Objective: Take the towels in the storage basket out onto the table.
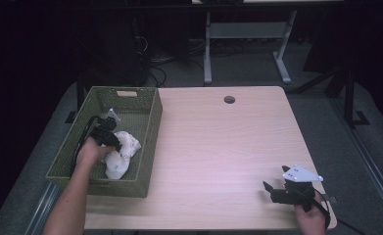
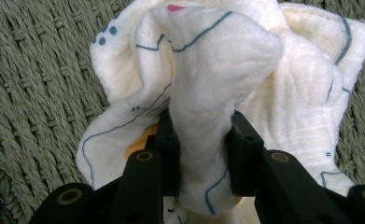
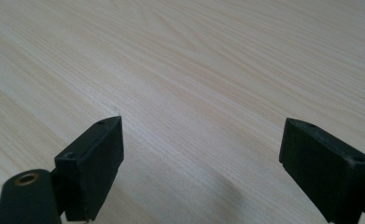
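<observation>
The cloth (image 2: 217, 84) is a soft, crumpled piece of cream-white fabric, loosely woven, printed with thin blue lines, a few blue dots, a spot of pink near the top and a patch of orange low down by my jaws. It lies bunched in the near half of the green woven basket (image 1: 150, 127), which stands at the left edge of the wooden table (image 1: 228, 147). In the high view the cloth (image 1: 121, 152) sits against the basket's floor, close to its right wall.

My left gripper (image 2: 203, 140) reaches down into the basket and is clamped on the cloth: a thick fold of it rises between my two black jaws, and both pads press into it from either side, pinching it narrow there while it billows wider above. From above, my left gripper (image 1: 106, 134) sits at the cloth's upper left edge.

My right gripper (image 3: 201, 163) rests low over the bare table near its right front corner, well apart from the basket, jaws spread wide with only wood grain between them.
</observation>
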A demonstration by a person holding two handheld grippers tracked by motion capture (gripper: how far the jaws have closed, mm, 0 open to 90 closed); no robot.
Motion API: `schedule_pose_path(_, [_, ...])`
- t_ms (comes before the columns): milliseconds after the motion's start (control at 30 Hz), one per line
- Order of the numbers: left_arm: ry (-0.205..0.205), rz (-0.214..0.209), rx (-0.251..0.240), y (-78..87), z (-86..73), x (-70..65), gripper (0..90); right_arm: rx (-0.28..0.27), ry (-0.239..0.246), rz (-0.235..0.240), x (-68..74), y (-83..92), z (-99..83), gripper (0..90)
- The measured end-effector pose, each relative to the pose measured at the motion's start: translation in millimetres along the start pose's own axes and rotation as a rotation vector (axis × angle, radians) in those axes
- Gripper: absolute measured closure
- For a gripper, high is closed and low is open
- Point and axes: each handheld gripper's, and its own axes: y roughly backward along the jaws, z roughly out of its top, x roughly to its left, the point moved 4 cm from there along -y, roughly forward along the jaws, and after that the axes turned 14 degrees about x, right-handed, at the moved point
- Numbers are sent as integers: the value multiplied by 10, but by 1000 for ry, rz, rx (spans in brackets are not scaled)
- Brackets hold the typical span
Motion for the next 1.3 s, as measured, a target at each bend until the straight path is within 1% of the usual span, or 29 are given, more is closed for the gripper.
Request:
schedule_pose_path(100, [11, -6, 3, 10, 0, -3, 719, 4, -1, 0, 5, -4, 2, 133])
schedule_pose_path(133, [15, -21, -1, 28, -1, 1, 730, 5, 0, -2, 3, -11, 3, 133])
schedule_pose_path(200, [11, -36, -7, 52, -7, 5, 740, 4, -1, -1, -3, -15, 2, 134])
schedule_pose_path(267, [5, -68, -19, 88, -17, 6, 741, 3, -8, -1, -11, -14, 1, 133])
schedule_pose_path(300, [-5, -87, -33, 111, -22, 11, 741, 2, -10, -2, -12, -12, 1, 133])
schedule_pose_path(333, [-5, -87, -33, 111, -22, 11, 741, 2, -10, -2, -12, -12, 1, 133])
schedule_pose_path(367, [-8, -119, -43, 143, -34, 7, 741, 0, -12, 0, -14, -7, -1, 133])
schedule_pose_path(400, [-25, -145, -61, 185, -51, 3, 741, -5, -14, -1, -18, 5, -4, 133])
schedule_pose_path(500, [-39, -177, -81, 247, -86, -8, 741, -9, -16, -4, -23, 13, -7, 133])
schedule_pose_path(600, [-42, -215, -117, 327, -117, -9, 741, -10, -21, -4, -21, 21, -8, 133])
schedule_pose_path(667, [-46, -232, -140, 403, -143, 2, 740, -13, -18, -6, -27, 24, -6, 133])
schedule_pose_path(700, [-46, -232, -140, 403, -143, 2, 740, -13, -18, -6, -27, 24, -6, 133])
schedule_pose_path(733, [-49, -255, -173, 494, -170, 19, 740, -17, -17, -10, -31, 31, -6, 133])
schedule_pose_path(833, [-49, -298, -218, 617, -218, 41, 740, -17, -23, -11, -37, 37, -9, 133])
schedule_pose_path(967, [-60, -316, -249, 725, -292, 58, 740, -16, -22, -13, -37, 35, -9, 133])
schedule_pose_path(1033, [-71, -338, -267, 769, -330, 64, 739, -16, -20, -14, -35, 35, -7, 133])
schedule_pose_path(1067, [-71, -349, -277, 789, -346, 71, 739, -17, -18, -14, -34, 32, -5, 133])
schedule_pose_path(1100, [-66, -351, -281, 807, -359, 76, 739, -17, -15, -13, -33, 28, -4, 133])
schedule_pose_path(1167, [-70, -355, -289, 846, -376, 92, 739, -14, -15, -14, -26, 19, 0, 133])
schedule_pose_path(1267, [-75, -381, -311, 915, -399, 106, 739, -11, -12, -13, -20, 17, 2, 133])
schedule_pose_path(1300, [-75, -381, -311, 915, -399, 106, 740, -12, -13, -14, -21, 17, 2, 133])
